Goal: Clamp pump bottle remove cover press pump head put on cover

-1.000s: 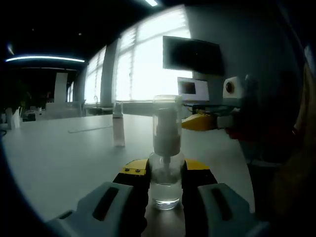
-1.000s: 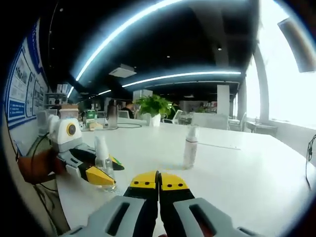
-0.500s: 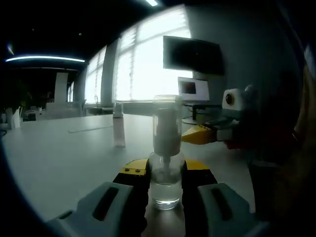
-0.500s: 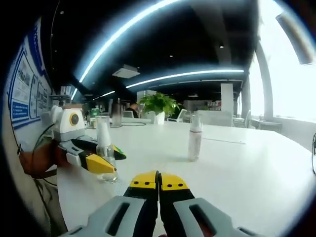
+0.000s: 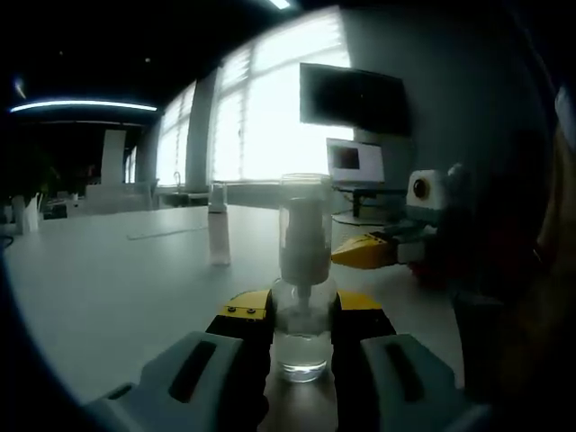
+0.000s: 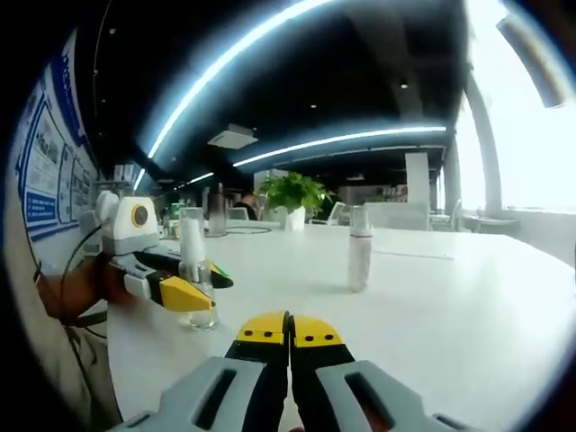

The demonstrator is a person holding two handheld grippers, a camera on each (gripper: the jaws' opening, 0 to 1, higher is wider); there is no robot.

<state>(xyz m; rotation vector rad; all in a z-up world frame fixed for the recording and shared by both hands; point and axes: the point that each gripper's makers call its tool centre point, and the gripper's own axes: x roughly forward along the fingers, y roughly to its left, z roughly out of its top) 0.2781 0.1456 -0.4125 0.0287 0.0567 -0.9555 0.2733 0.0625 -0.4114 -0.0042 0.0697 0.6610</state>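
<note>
Clear plastic pump bottle (image 5: 303, 274), cover (image 5: 304, 225) on, stands upright on the white table (image 5: 108, 297), clamped between the left gripper (image 5: 301, 335) jaws. The right gripper (image 6: 289, 337), jaws pressed together, hovers near; a second bottle (image 6: 359, 248) stands farther off.

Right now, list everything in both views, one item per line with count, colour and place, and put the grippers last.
pump bottle: one, clear, cover on, upright on the table between the left gripper's jaws.
second bottle: one, pale, capped, upright farther out on the table, apart from the pump bottle.
table: one, white, under both bottles.
potted plant: one, green, at the far end of the table in the right gripper view.
monitors: two, one large and dark, one smaller and lit, by the windows in the left gripper view.
left gripper: grey with yellow tips, closed on the pump bottle.
right gripper: grey with yellow tips, jaws together, holding nothing, above the table.
</note>
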